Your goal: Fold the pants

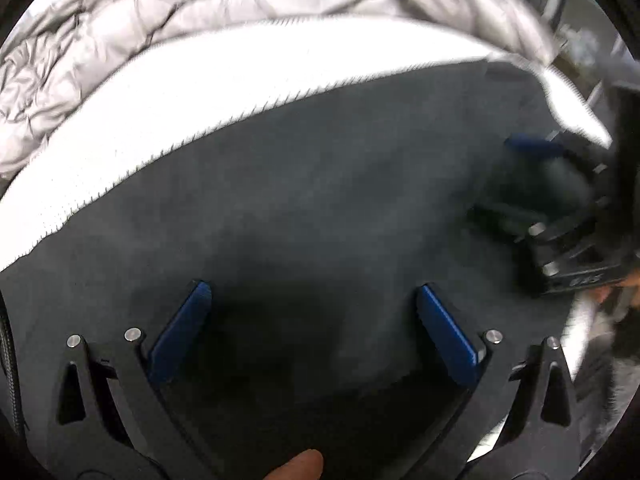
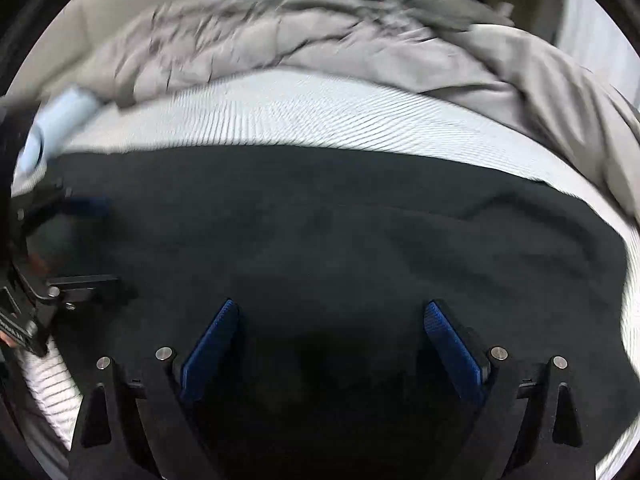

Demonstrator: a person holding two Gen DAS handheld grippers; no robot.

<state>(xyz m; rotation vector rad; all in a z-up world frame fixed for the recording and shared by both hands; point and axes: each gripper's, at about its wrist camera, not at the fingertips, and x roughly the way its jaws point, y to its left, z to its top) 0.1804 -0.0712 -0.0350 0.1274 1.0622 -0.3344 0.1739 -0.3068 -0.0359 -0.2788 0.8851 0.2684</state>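
Left gripper (image 1: pixel 312 292) hovers low over the dark pants (image 1: pixel 320 184), angled down at the fabric, blue pads spread wide, nothing between them. Right gripper (image 2: pixel 332 310) same pose over the pants (image 2: pixel 320 232), fingers released, gap empty. Pants lie spread flat on the white ribbed bedsheet (image 2: pixel 280 120), which shows past their far edge; a crumpled grey duvet (image 1: pixel 160 24) is bunched beyond that.

Both views motion-blurred. In the left wrist view the right gripper (image 1: pixel 548 184) sits at the pants' right side, smeared, its far end cut by the frame. A fingertip (image 1: pixel 300 466) pokes in at the bottom edge.

Only the right wrist view shows a pale blue object (image 2: pixel 56 124) by the pants' left corner, too blurred to identify.
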